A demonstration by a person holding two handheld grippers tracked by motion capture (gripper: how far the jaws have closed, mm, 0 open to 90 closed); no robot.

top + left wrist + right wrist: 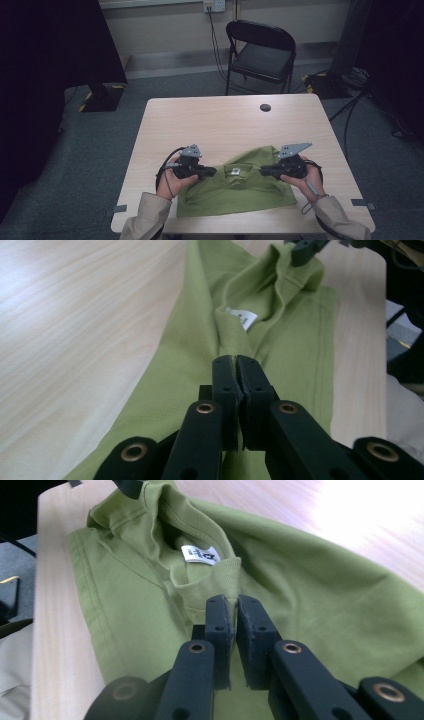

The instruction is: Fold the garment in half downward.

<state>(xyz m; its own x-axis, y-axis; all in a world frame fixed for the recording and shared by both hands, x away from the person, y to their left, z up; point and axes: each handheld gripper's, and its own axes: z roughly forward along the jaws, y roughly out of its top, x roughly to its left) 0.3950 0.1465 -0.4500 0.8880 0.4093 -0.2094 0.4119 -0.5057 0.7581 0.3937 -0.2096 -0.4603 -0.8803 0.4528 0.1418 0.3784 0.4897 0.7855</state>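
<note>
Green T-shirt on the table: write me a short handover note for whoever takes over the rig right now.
Left gripper: shut on the green T-shirt, pinching fabric at the collar.
Right gripper: shut on the shirt too, at the other side of the collar by the white label.
Shirt lies partly folded at the near edge of the table, lifted slightly at the neck between the grippers.
Done: both grips taken.
Left: probably finish the fold or lay it flat, then release.
</note>
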